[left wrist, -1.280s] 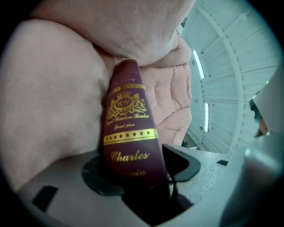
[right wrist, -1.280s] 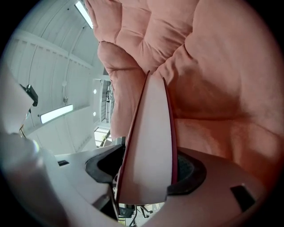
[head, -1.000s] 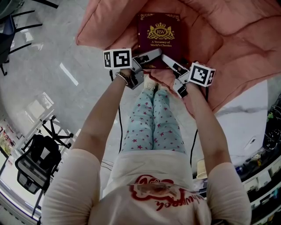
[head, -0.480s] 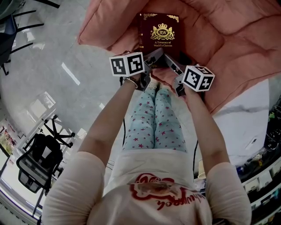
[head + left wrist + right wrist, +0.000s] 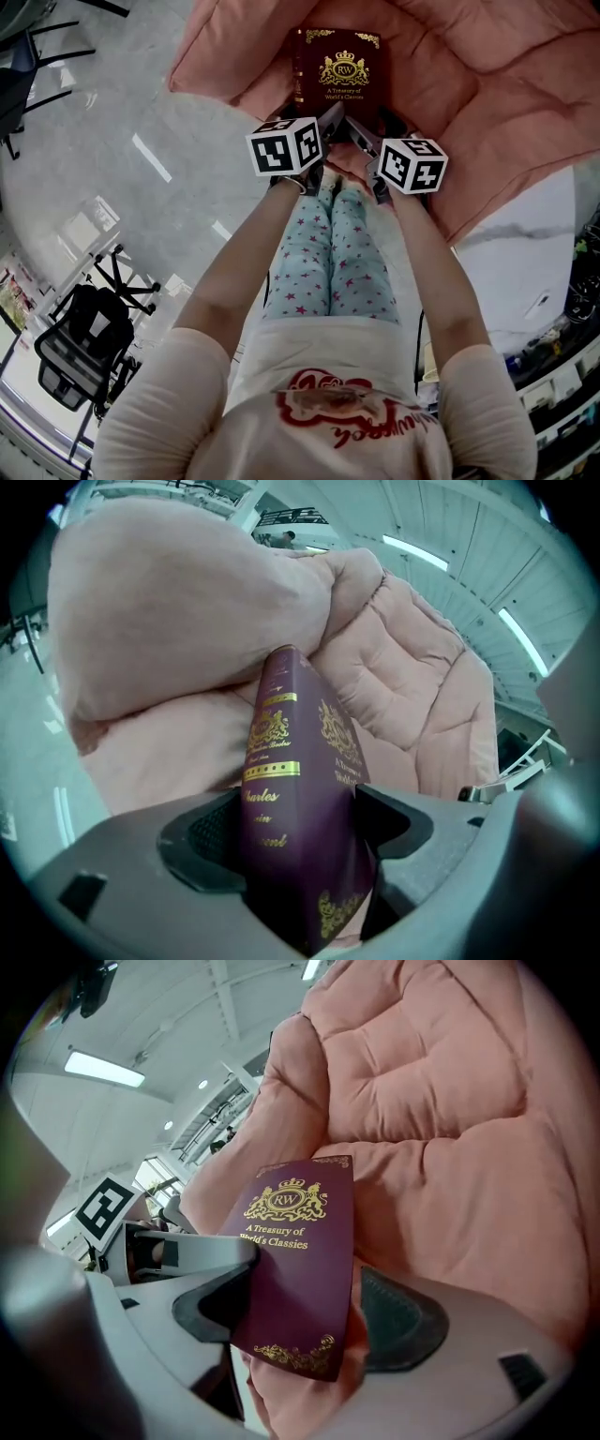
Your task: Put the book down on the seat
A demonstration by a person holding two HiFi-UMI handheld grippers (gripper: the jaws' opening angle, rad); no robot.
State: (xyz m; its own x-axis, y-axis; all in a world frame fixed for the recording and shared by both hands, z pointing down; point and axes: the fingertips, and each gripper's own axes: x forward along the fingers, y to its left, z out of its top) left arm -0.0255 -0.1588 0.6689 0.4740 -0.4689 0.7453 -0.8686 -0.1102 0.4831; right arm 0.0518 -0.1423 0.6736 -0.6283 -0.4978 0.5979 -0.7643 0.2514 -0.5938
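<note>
A dark red book (image 5: 339, 73) with gold print lies cover-up on the pink cushioned seat (image 5: 487, 84). Both grippers are at its near edge. In the left gripper view the book (image 5: 300, 789) stands spine-on between the jaws of my left gripper (image 5: 295, 829). Those jaws are opening, and the pads sit close beside the spine and the cover. In the right gripper view the book's near corner (image 5: 295, 1279) is between the wide jaws of my right gripper (image 5: 309, 1314). Its right pad (image 5: 398, 1321) is clear of the book, with pink cushion showing in the gap.
The seat's thick pink cushions (image 5: 169, 630) rise behind and beside the book. A black office chair (image 5: 80, 342) stands on the grey floor at lower left. A white marbled surface (image 5: 525, 244) and cluttered shelves (image 5: 572, 366) lie to the right. The person's star-patterned trousers (image 5: 328, 253) are below the grippers.
Both grippers have drawn closer together at the book's near edge, and their marker cubes have turned inward. The book has shifted only slightly on the seat.
</note>
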